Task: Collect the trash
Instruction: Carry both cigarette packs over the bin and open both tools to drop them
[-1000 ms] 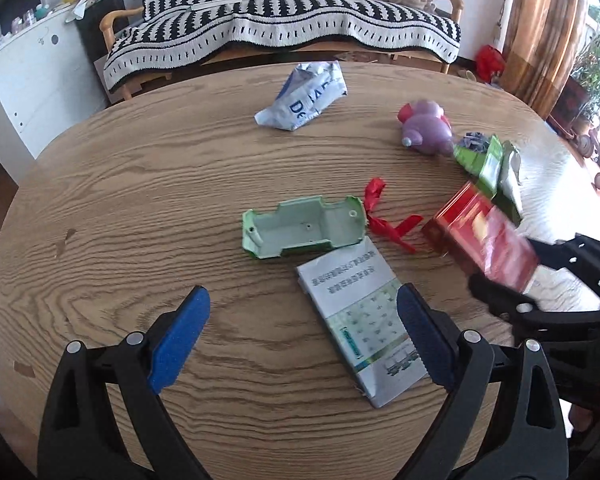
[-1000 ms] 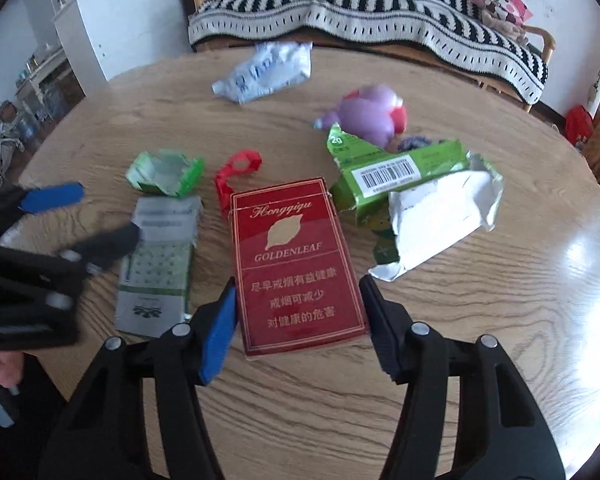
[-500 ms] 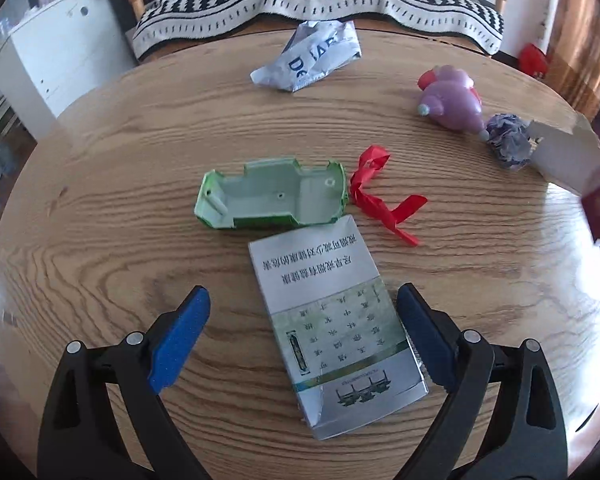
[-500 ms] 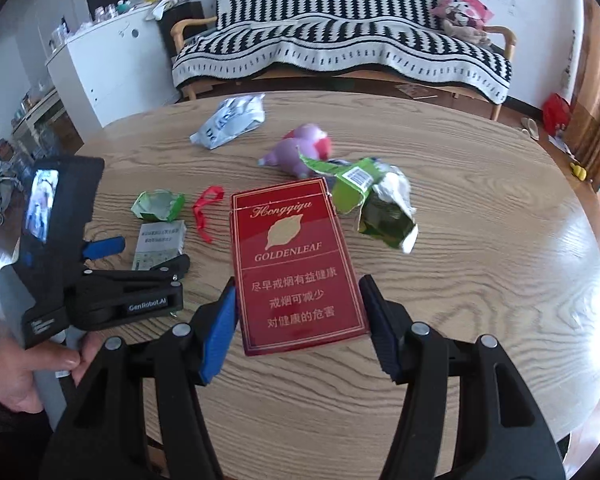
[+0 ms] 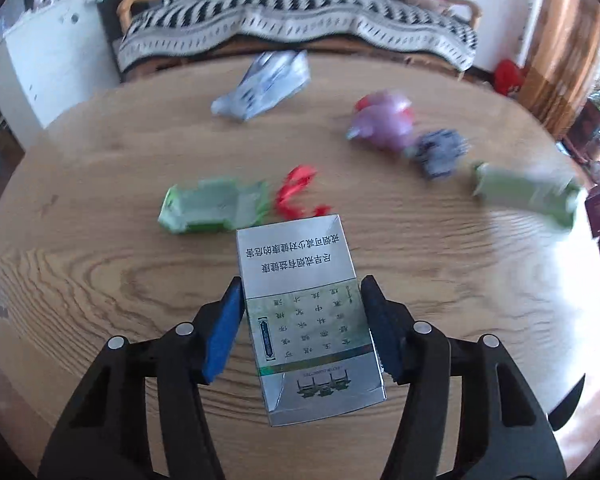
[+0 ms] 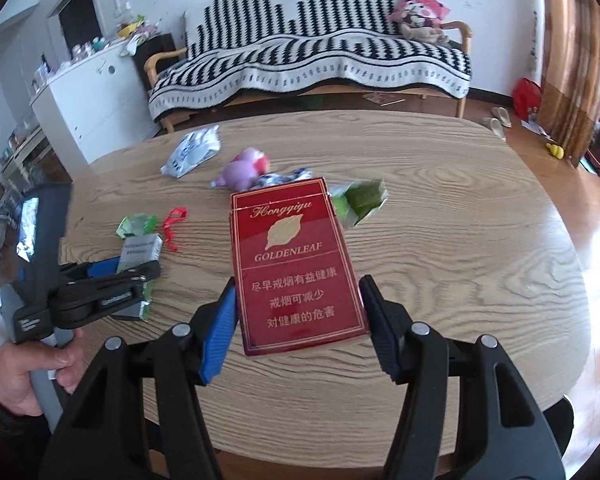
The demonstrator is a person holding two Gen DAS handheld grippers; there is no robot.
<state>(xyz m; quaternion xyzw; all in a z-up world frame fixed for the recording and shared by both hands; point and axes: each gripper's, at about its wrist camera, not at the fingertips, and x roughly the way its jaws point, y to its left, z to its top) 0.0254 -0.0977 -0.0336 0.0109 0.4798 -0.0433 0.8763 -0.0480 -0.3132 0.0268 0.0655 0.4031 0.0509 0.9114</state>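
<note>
Since the earlier frame, our left gripper (image 5: 302, 326) has moved onto the silver cigarette pack (image 5: 306, 312) and its jaws are closing, the blue pads now against the pack's two long edges; our right gripper (image 6: 298, 326) has carried the red cigarette pack (image 6: 296, 268) up off the wooden table (image 6: 460, 240). The right jaws clamp the red pack by its sides. On the table beyond the silver pack lie a green plastic tray (image 5: 212, 210), a red ribbon (image 5: 296, 196), a crumpled white bag (image 5: 264, 84), a purple toy (image 5: 384, 124), a crumpled paper ball (image 5: 440, 152) and a green carton (image 5: 524, 196).
</note>
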